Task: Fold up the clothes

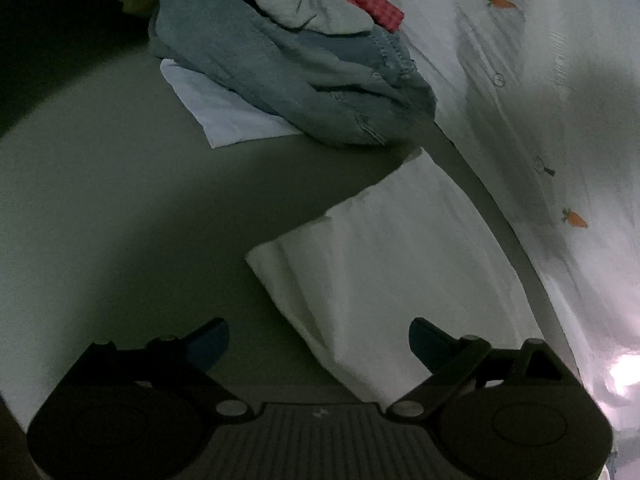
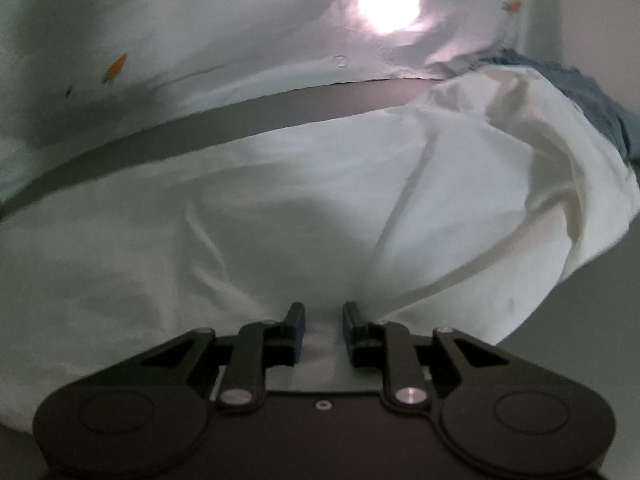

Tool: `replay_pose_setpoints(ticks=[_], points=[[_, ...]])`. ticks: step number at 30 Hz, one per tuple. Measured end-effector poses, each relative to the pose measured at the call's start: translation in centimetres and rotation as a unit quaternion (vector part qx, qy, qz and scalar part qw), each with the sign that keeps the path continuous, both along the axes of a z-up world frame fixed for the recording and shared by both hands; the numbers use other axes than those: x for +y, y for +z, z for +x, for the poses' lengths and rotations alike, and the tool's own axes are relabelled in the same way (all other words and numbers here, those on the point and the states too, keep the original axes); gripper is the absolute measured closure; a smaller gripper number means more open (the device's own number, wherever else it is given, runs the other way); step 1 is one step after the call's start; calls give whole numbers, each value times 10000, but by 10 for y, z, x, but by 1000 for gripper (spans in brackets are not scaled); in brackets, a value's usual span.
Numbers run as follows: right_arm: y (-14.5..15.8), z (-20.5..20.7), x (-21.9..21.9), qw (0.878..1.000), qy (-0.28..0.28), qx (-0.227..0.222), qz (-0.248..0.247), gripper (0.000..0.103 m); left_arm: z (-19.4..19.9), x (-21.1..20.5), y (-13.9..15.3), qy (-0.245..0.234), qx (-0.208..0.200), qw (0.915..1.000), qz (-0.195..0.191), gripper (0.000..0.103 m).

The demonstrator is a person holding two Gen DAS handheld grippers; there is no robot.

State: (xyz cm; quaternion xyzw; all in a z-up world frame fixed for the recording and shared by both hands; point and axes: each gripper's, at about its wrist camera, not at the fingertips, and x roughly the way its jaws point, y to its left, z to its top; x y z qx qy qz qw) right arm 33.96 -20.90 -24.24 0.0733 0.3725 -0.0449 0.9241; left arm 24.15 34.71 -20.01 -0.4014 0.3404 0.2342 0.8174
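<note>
The white garment point(image 2: 320, 200) lies spread on the counter point(image 1: 120, 208) straight ahead of the right gripper point(image 2: 323, 332), whose jaws pinch a gathered bit of its near edge — creases fan out from that point. It looks thin, light and limp, likely cotton, so it should drape and slide easily rather than hold shape; hems and corners seem the best places to grip. In the left view its folded corner point(image 1: 360, 264) lies ahead and between the jaws of the left gripper point(image 1: 318, 344), which stand wide apart and hold nothing. Beyond the jaws sits a carrot-print shirt point(image 1: 540, 100) with 2 or more clear buttons, and further off a heap with denim point(image 1: 280, 68) and red-checked cloth point(image 1: 372, 0). No brand, label or writing can be read.
</note>
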Motion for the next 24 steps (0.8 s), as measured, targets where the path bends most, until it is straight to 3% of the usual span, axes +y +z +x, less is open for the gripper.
replay_pose_setpoints(ticks=[1,2,4,5,7,8,9,12,15,17,20,23,24], points=[[-1,-1,2,10000,-9,-39,-23,79,4,1,-2,16,18,10000,18,7],[-3,-3,3,10000,-18,-77,-45,78,8,2,-4,43,37,10000,81,14],[-5,-5,7,9998,-36,-155,-90,78,17,5,-8,94,173,9994,283,47],[-6,-6,8,9997,-44,-188,-116,78,21,5,-9,110,272,9985,460,51],[-5,-9,6,9996,-66,-206,-154,78,28,4,-8,65,342,9974,624,71],[-5,-8,6,9997,-78,-202,-150,78,31,5,-6,58,380,9971,651,76],[-5,-8,5,9997,-94,-198,-123,78,33,6,-3,-2,278,9978,600,95],[-5,-7,2,9997,-142,-214,-29,78,46,0,19,-286,-306,9974,581,96],[-5,-5,-1,9996,-137,-234,11,78,67,-25,47,-874,-886,9904,606,97],[-6,-5,-4,9996,-147,-244,75,78,86,-57,71,-1590,-1381,9760,563,97],[-6,-5,-8,9993,-176,-251,201,78,110,-129,89,-3036,-1665,9366,540,95],[-6,-5,-10,9991,-181,-249,292,78,131,-194,66,-4339,-1158,8925,414,83],[-6,-5,-11,9991,-168,-243,320,78,135,-206,54,-4511,-877,8874,358,81]])
